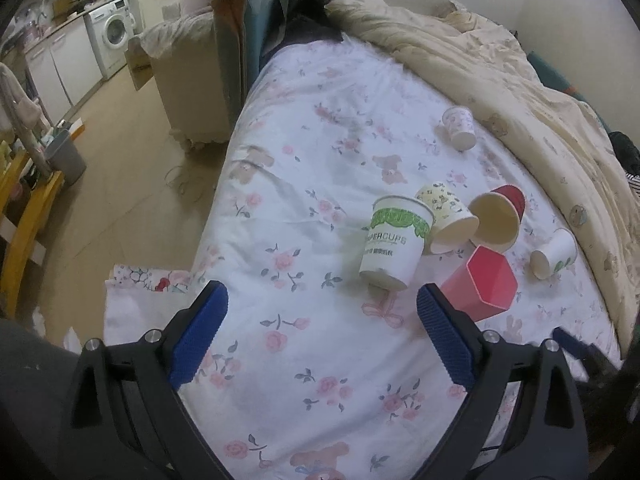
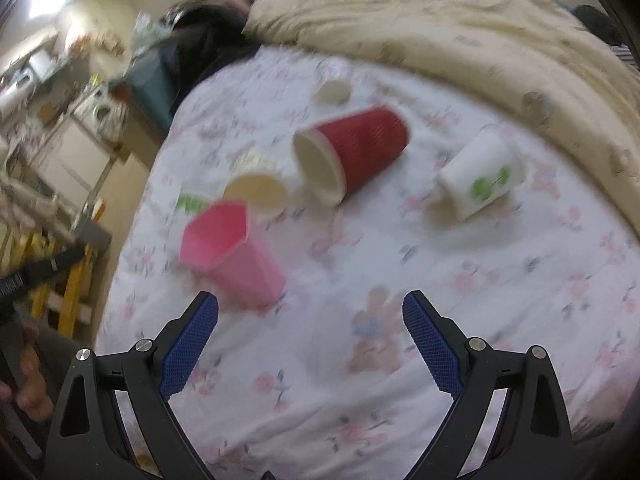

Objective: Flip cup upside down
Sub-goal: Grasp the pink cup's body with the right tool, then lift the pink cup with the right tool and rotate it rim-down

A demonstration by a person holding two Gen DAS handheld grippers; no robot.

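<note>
- The left gripper hangs over the flowered bedsheet with its blue-padded fingers spread wide and nothing between them.
- The right gripper is likewise spread wide and holds nothing; its view is blurred.
- Just beyond the left gripper's right finger lies the pink hexagonal cup on its side, its mouth toward the camera in the left view; in the right wrist view it sits just ahead of the left finger.
- Beside it stands the white cup with a green band, printed with lettering, upside down and slightly tilted, its wider rim on the sheet.
- Touching that one, a cream cup with a small bear pattern lies on its side.
- Next to it the red cup lies on its side, pale inside showing; in the right wrist view its mouth faces left.
- Further right, a small white cup with a green print lies on its side, apart from the cluster.
- Further back, a small white cup with a pink pattern is on its own, tilted.
- A rumpled cream quilt is heaped along the far edge of the bed.
- Past the bed's left side are the floor, a washing machine and a yellow wooden frame.
</note>
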